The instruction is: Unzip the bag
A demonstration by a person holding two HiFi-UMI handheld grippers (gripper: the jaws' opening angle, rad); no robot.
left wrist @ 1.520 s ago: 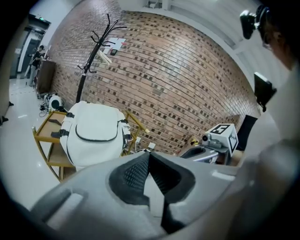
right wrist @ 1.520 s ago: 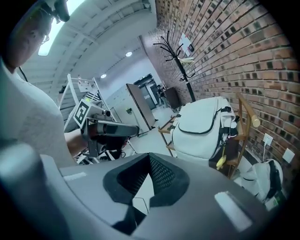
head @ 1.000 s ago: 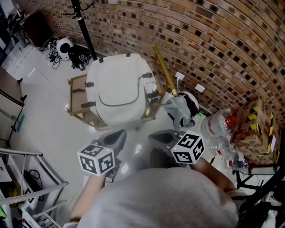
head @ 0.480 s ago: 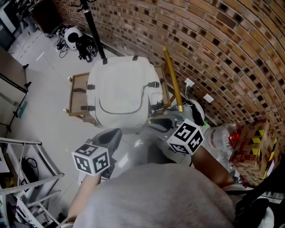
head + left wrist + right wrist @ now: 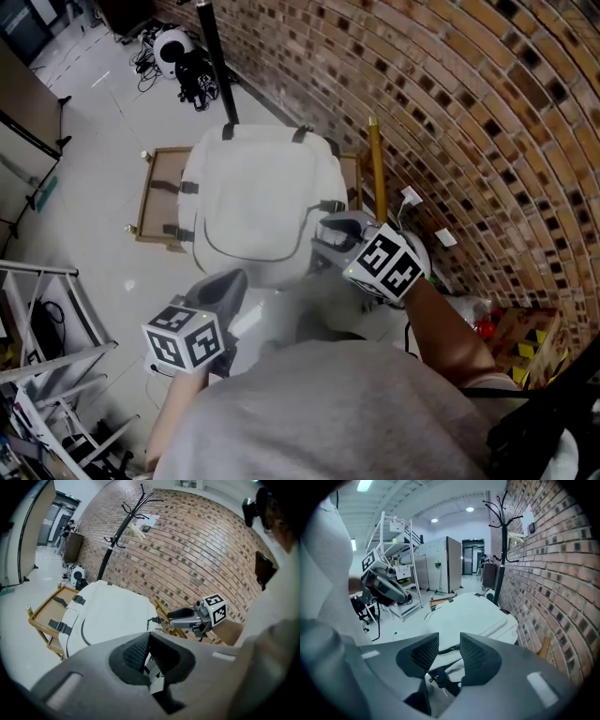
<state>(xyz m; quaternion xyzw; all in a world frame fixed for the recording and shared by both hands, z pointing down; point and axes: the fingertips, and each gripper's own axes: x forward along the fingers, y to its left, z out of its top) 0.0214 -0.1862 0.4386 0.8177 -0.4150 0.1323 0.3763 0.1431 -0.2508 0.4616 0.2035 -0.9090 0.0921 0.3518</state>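
A white backpack point(image 5: 253, 187) lies on a low wooden frame point(image 5: 155, 192), its curved front-pocket zipper seam point(image 5: 211, 251) facing me. My right gripper point(image 5: 324, 236) hovers at the bag's near right corner, close to a black strap buckle point(image 5: 328, 204). Its jaws are opening, and nothing is between them; in the right gripper view point(image 5: 449, 639) the backpack point(image 5: 473, 611) lies just beyond the tips. My left gripper point(image 5: 230, 281) hangs lower, short of the bag's near edge. In the left gripper view point(image 5: 148, 634) its tips touch with nothing held, and the backpack point(image 5: 112, 616) is ahead.
A brick wall point(image 5: 469, 112) runs along the right. A black coat stand pole point(image 5: 217, 56) rises behind the bag and a yellow pole point(image 5: 377, 169) leans at its right. A metal rack point(image 5: 37, 347) stands at the left and boxes point(image 5: 525, 328) at the lower right.
My right gripper moved forward to the bag's near right corner and its jaws opened. The left gripper stayed low. The head view swung so the bag sits nearer the centre.
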